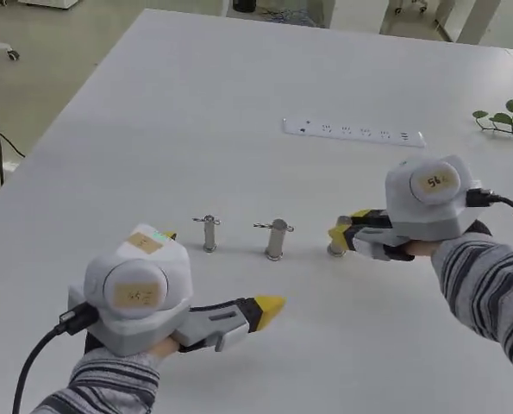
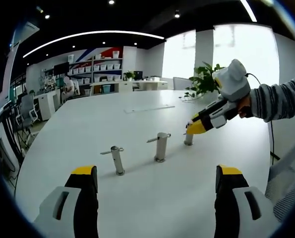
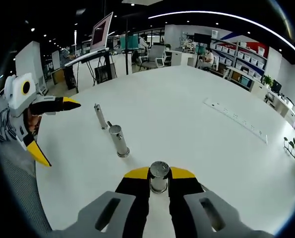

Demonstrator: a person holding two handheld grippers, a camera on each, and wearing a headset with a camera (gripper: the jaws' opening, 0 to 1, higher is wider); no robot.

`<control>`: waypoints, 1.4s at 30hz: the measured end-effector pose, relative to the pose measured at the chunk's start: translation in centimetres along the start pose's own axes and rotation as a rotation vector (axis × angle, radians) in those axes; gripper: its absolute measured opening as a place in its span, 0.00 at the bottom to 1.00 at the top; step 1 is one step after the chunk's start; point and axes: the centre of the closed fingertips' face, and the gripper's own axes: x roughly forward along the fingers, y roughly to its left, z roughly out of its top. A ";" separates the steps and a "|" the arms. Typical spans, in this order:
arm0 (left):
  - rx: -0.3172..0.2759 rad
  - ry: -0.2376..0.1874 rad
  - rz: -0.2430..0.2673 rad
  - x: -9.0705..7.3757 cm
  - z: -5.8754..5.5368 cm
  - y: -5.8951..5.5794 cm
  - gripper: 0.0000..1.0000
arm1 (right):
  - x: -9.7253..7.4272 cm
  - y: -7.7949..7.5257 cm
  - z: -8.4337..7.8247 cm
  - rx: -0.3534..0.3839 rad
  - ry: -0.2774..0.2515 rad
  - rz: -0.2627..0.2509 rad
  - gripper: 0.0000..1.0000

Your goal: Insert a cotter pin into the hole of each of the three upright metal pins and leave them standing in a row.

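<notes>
Right gripper [image 3: 159,174] grips the end metal pin [image 3: 159,168] between its jaws, probably steadying it upright. Left gripper [image 2: 156,171] gapes empty, facing the cottered middle pin [image 2: 160,147] and far pin [image 2: 117,159] ahead.

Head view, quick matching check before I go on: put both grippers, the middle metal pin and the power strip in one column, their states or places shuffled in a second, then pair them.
Things:
1. left gripper
2. right gripper
3. middle metal pin
4. power strip

States or places:
A. lies flat toward the far side of the table
B. fingers closed around the end pin
C. fingers wide apart, holding nothing
D. stands free, with a cotter pin through its top

Pairs: 1-C, 2-B, 3-D, 4-A.
</notes>
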 end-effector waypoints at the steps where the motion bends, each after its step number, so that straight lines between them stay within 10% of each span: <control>1: 0.001 -0.003 -0.005 0.1 0.1 -0.1 0.99 | -0.2 0.1 -0.2 0.002 0.000 0.002 0.08; 42: 0.025 0.005 -0.028 0.4 -0.1 -0.9 0.98 | -1.0 7.1 -2.0 -0.083 -0.050 0.139 0.09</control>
